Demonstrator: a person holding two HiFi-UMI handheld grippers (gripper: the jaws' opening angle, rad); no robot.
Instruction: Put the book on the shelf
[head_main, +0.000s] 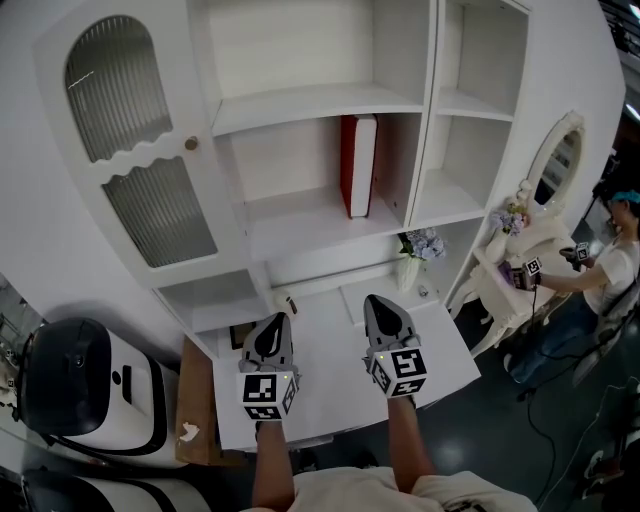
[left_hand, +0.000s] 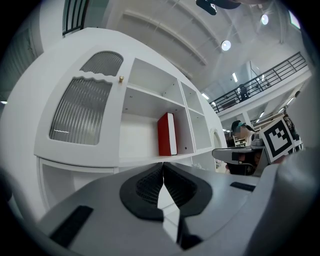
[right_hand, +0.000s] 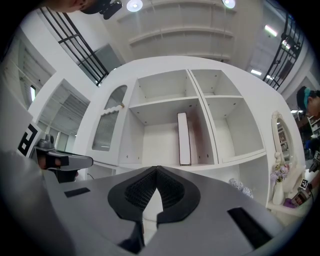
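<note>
A red book (head_main: 357, 164) with a white page edge stands upright in the middle compartment of the white shelf unit (head_main: 320, 104), near its right wall. The book (left_hand: 167, 134) also shows in the left gripper view, and edge-on as the book (right_hand: 184, 138) in the right gripper view. Both grippers hover side by side over the white desk surface (head_main: 330, 360), well short of the shelf. My left gripper (head_main: 272, 325) is shut with nothing in it. My right gripper (head_main: 380, 305) is shut and empty too, its tips meeting.
A vase of pale flowers (head_main: 415, 255) stands on the desk's far right. A glass-fronted cabinet door (head_main: 135, 140) closes the unit's left side. A white and black machine (head_main: 85, 395) sits at lower left. A person (head_main: 605, 265) with grippers works at a dressing table (head_main: 520, 270) on the right.
</note>
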